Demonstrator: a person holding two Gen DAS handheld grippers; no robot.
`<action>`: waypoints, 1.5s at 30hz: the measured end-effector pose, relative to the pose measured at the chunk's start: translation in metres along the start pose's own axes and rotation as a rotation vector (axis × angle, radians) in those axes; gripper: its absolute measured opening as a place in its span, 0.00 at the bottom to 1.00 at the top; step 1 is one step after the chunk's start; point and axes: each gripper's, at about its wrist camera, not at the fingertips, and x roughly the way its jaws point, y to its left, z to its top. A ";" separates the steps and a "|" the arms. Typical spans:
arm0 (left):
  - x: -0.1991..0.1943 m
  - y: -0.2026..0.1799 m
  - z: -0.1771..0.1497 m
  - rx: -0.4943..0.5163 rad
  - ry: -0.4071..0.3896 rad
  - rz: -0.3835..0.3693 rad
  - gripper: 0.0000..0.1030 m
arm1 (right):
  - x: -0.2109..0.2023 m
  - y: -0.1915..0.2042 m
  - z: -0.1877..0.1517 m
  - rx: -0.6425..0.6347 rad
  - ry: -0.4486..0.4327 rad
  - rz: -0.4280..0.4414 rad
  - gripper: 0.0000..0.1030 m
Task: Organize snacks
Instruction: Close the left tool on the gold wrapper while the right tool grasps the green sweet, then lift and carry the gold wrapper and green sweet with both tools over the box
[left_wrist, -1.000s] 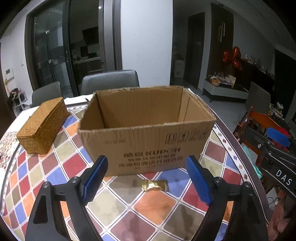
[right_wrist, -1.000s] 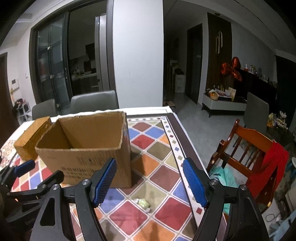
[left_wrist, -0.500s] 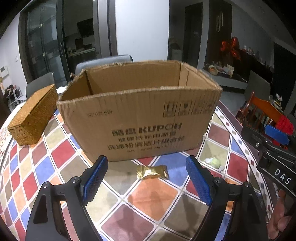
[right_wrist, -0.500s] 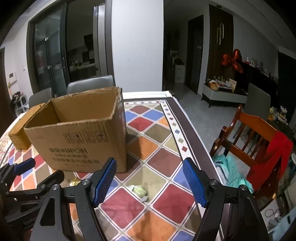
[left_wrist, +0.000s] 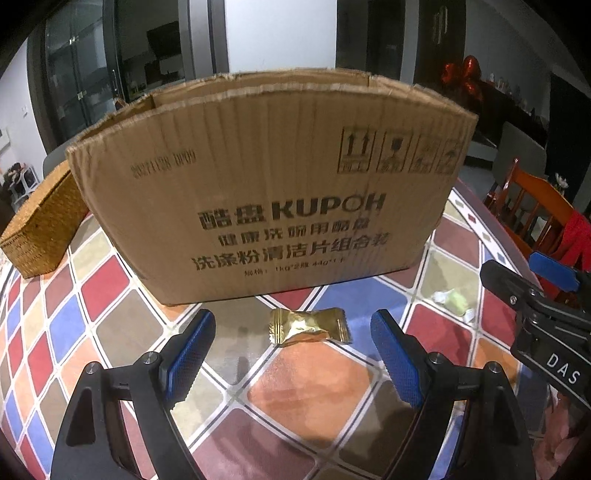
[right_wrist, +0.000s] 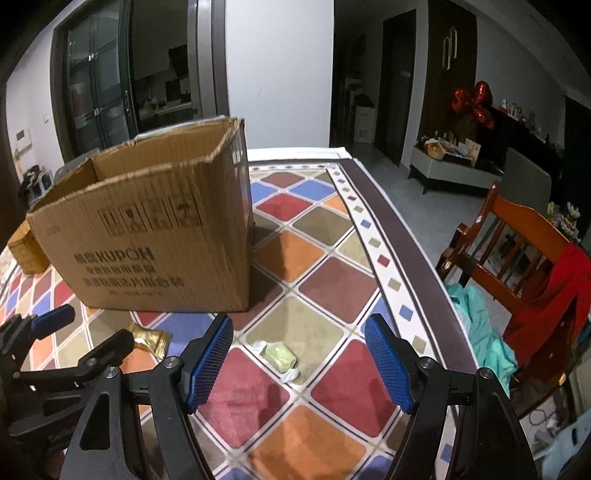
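Note:
A gold-wrapped candy (left_wrist: 309, 326) lies on the patterned tablecloth just in front of an open cardboard box (left_wrist: 266, 192). My left gripper (left_wrist: 293, 334) stands open, its blue pads either side of the candy and a little above it, touching nothing. A pale green candy in a clear wrapper (right_wrist: 279, 355) lies further right on the cloth. My right gripper (right_wrist: 299, 341) is open over it, with the candy between and slightly beyond the fingertips. The gold candy (right_wrist: 149, 338) and the box (right_wrist: 155, 229) also show in the right wrist view, as does the left gripper (right_wrist: 55, 321).
A woven wicker box (left_wrist: 40, 225) sits left of the cardboard box. The table edge (right_wrist: 413, 254) runs along the right. Beyond it stands a wooden chair (right_wrist: 517, 254) with red cloth draped over it and teal fabric beside it. Grey chairs stand behind the table.
Both grippers have come down toward the table. The box now looms larger and its inside is hidden from the left wrist view. Each candy sits closer between its gripper's fingers.

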 end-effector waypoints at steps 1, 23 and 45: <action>0.003 0.000 -0.001 0.000 0.004 0.000 0.84 | 0.002 0.000 -0.001 -0.001 0.005 0.000 0.73; 0.048 0.015 -0.012 -0.005 0.067 -0.003 0.77 | 0.050 0.005 -0.021 0.004 0.125 0.016 0.72; 0.039 -0.001 -0.014 0.033 0.064 -0.053 0.39 | 0.047 -0.001 -0.021 0.039 0.128 0.014 0.20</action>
